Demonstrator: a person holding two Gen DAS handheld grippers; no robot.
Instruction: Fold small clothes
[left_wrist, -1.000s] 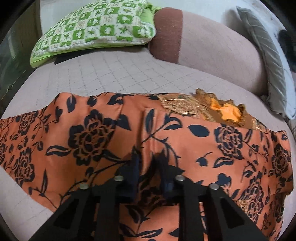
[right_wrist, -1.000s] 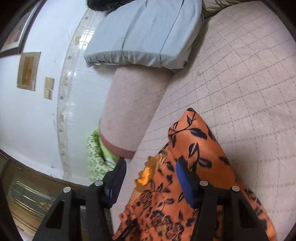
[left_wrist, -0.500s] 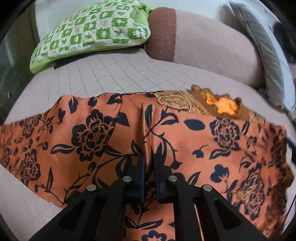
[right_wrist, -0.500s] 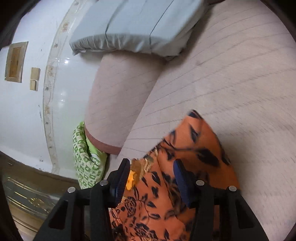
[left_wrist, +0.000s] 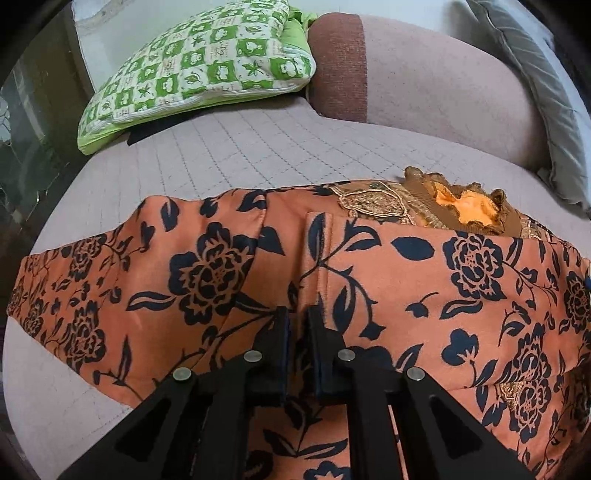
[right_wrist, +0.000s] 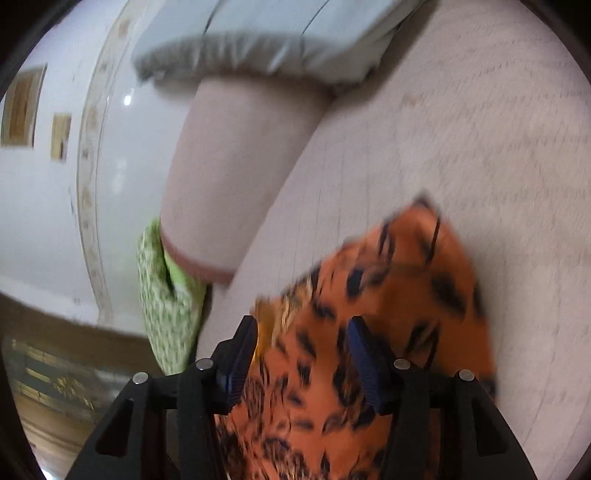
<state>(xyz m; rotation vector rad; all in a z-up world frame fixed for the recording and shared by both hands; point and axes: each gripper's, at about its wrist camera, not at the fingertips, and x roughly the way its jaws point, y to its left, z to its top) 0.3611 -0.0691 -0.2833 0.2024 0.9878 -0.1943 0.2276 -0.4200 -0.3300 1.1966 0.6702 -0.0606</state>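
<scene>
Fabric sits pinched between my left tongs (left_wrist: 300, 325), jaws drawn narrow on a ridge of the orange floral garment (left_wrist: 207, 273), I judge to carry a fold. My right tongs (right_wrist: 303, 350) gape wide over its blurred far corner, gripping nothing. Ahead of the left tongs lie the quilted sofa seat (left_wrist: 236, 147), a green checked pillow (left_wrist: 207, 62) and a grey cushion (right_wrist: 266, 40).

Left claw (left_wrist: 300, 317) pinched on a fold of orange floral garment (left_wrist: 424, 280) across the quilted sofa seat (left_wrist: 236, 151).
</scene>
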